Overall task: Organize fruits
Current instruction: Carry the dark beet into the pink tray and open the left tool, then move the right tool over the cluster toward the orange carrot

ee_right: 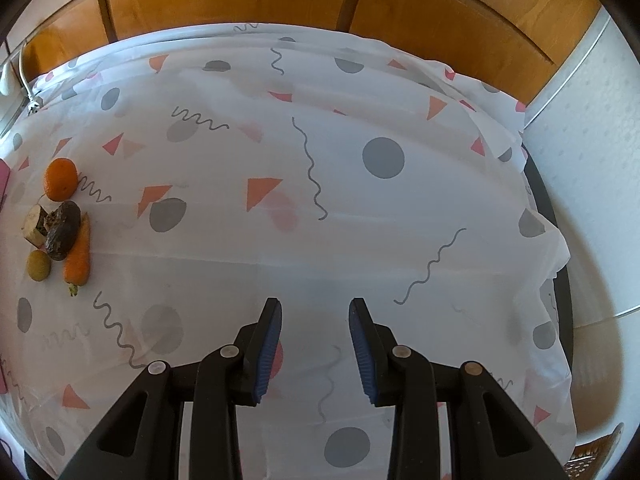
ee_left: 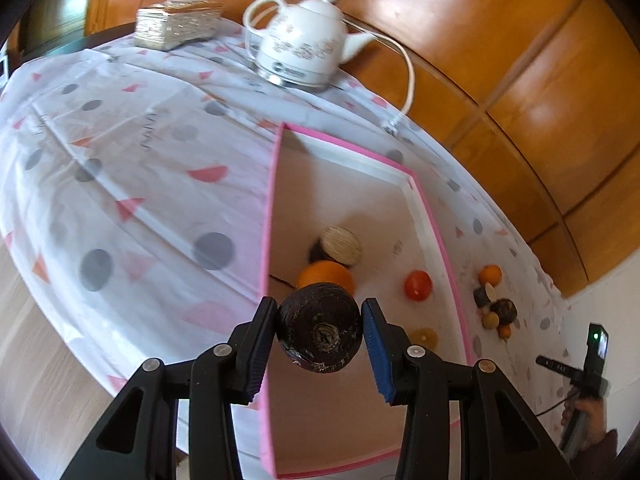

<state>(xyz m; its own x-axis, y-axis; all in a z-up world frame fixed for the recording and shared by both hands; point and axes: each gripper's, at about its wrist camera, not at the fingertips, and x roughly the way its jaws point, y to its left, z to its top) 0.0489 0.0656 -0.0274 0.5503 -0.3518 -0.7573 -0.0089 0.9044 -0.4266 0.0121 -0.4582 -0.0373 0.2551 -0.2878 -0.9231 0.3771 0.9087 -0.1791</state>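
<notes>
Upper part of the left wrist view has a white electric kettle (ee_left: 304, 40) and a tissue box (ee_left: 178, 24) on the tabletop (ee_left: 120, 140). The pink-edged box (ee_left: 400, 216) at centre holds an orange (ee_left: 326, 274), a tomato (ee_left: 418, 286) and a cut dark root. Left gripper (ee_left: 320, 330) jaws grip a dark beetroot (ee_left: 320, 328) over that box. Right gripper (ee_right: 315, 344) jaws sit wide apart, holding nothing; a tangerine (ee_right: 60, 179), a carrot (ee_right: 79, 258) and more pieces lie at the left edge.

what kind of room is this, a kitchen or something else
Probably a dining or living area in a home, not clearly a kitchen. A table under a patterned tablecloth holds a white electric kettle and a tissue box, with wood panelling behind it.
</notes>
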